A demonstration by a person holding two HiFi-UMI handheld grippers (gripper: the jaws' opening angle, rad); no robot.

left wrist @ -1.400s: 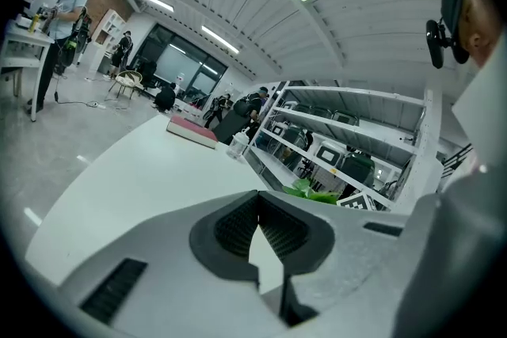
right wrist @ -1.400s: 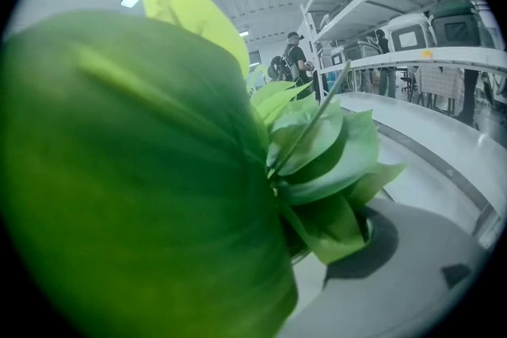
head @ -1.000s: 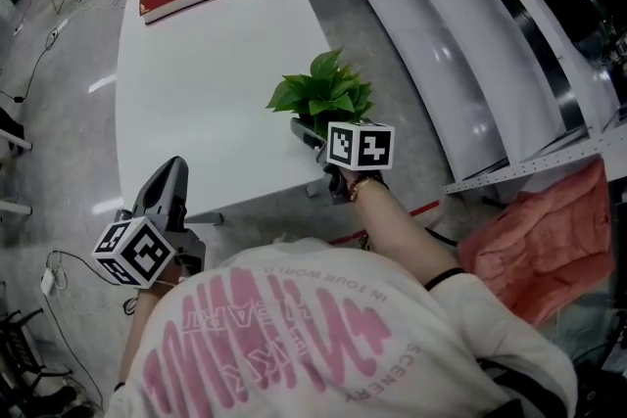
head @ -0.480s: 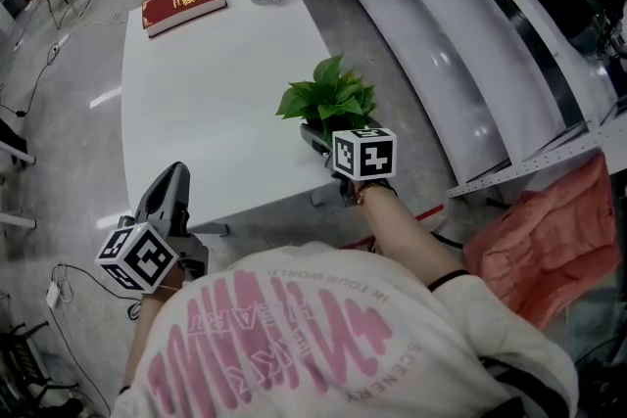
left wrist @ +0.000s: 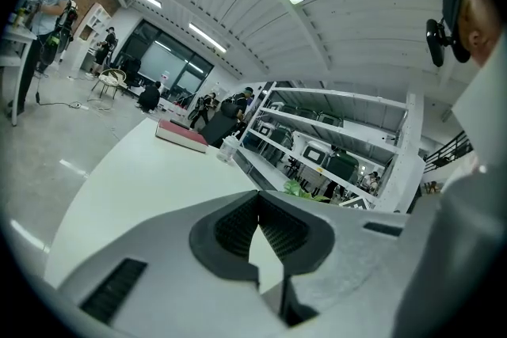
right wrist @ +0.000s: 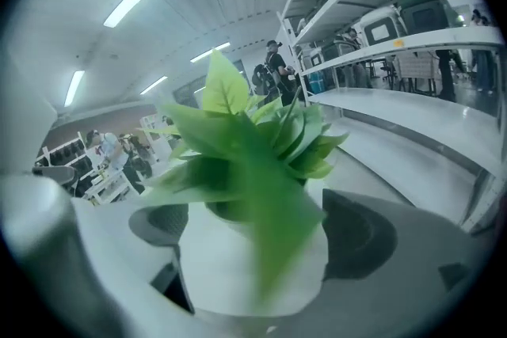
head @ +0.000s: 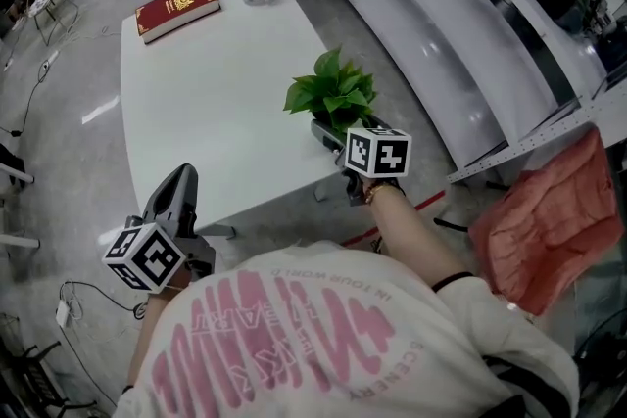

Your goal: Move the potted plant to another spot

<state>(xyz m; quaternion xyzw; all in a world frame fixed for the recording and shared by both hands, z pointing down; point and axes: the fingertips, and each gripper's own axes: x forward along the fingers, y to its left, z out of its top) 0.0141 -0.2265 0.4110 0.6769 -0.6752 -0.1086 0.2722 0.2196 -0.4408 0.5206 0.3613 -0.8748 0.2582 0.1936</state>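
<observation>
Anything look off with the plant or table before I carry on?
Nothing stands out. The potted plant stands upright between the jaws of the right gripper, near the table edge; no spilled soil shows.

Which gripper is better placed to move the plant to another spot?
The right gripper: its jaws hold the plant by its white pot at the right edge of the table. The left gripper is at the near edge, away from the plant, jaws together, empty.
</observation>
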